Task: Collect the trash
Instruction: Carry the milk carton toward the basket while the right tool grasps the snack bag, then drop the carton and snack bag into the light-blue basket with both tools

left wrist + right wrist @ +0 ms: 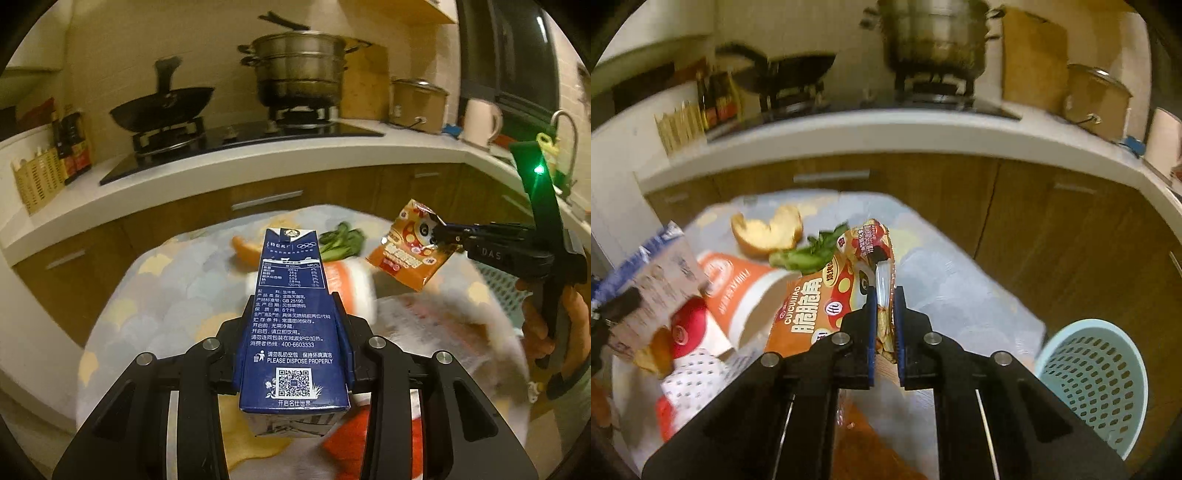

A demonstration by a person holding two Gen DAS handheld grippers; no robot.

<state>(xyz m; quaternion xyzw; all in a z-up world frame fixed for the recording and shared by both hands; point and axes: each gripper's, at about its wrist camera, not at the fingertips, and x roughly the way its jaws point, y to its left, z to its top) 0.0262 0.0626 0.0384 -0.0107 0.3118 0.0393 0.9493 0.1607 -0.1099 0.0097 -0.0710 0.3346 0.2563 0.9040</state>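
My left gripper (293, 306) is shut on a dark blue milk carton (291, 317) and holds it above the cloth-covered table (177, 295). My right gripper (885, 295) is shut on an orange snack bag (820, 306) and holds it in the air; the bag also shows in the left wrist view (410, 247), with the right gripper (441, 230) pinching its top. The carton shows at the left of the right wrist view (650, 273). A light blue perforated basket (1097, 376) stands on the floor to the right of the table.
On the table lie an orange-and-white cup (746, 291), a piece of bread (768, 232), green leaves (809, 254), a red lid (689, 326) and a spotted wrapper (694, 380). Behind runs a counter (258, 155) with a wok (162, 107) and a steamer pot (299, 66).
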